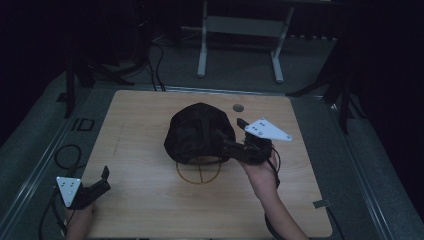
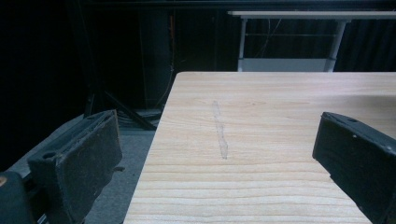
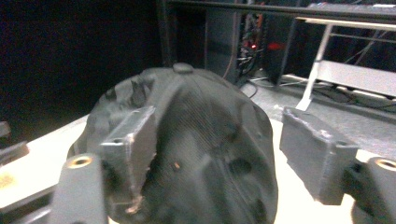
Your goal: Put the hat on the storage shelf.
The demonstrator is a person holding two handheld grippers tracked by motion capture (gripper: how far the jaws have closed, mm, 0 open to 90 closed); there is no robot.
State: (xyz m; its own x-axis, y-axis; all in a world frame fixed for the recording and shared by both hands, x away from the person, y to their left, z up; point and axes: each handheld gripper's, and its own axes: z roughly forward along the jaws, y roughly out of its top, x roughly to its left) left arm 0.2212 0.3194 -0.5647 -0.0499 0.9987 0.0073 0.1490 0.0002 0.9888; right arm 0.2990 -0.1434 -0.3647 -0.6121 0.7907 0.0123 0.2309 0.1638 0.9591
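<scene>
The room is dim, its walls lost in blackness. A pale wooden bench (image 1: 150,200) with rounded corners stands on grey carpeted floor (image 1: 240,65). Beyond it stands a white metal table frame (image 1: 240,27); black cables (image 1: 157,62) trail across the floor.

Dim lab, I think: pale wooden tabletop (image 1: 150,200), grey carpet floor (image 1: 240,65), white metal-framed bench (image 1: 240,25), black cables (image 1: 157,65) trailing behind.

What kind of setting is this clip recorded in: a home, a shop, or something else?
Likely a lab or recording studio, not a home: a bare wooden table ringed by dark curtains, a white desk frame behind it, cables on the grey floor, and a marked circle beside the black cap.
</scene>
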